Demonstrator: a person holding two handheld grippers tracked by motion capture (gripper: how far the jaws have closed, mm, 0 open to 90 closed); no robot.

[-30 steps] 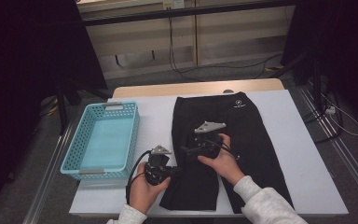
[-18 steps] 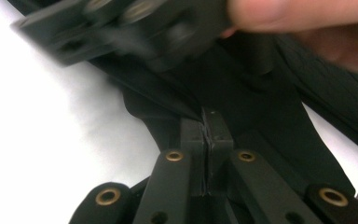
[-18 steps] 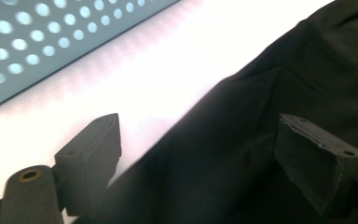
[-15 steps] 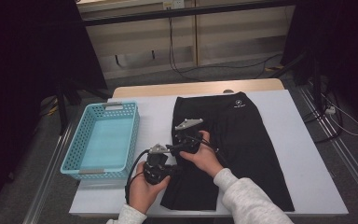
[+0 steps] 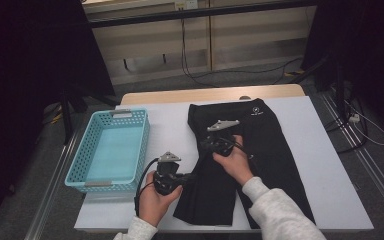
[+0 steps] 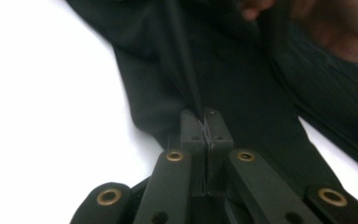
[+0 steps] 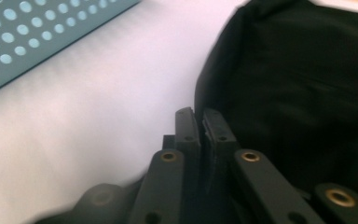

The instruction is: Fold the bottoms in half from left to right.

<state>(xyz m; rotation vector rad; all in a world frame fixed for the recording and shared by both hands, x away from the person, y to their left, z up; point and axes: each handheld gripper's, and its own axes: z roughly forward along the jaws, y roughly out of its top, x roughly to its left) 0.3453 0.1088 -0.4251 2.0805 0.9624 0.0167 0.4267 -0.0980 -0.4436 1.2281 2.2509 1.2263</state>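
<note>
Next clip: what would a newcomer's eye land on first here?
The black trousers spread across the white table, with both hands working at their left edge. The left claw is shut on a fold of that cloth. A turquoise basket sits left of them.

Black trousers [image 5: 260, 155] lie flat on the table.
</note>
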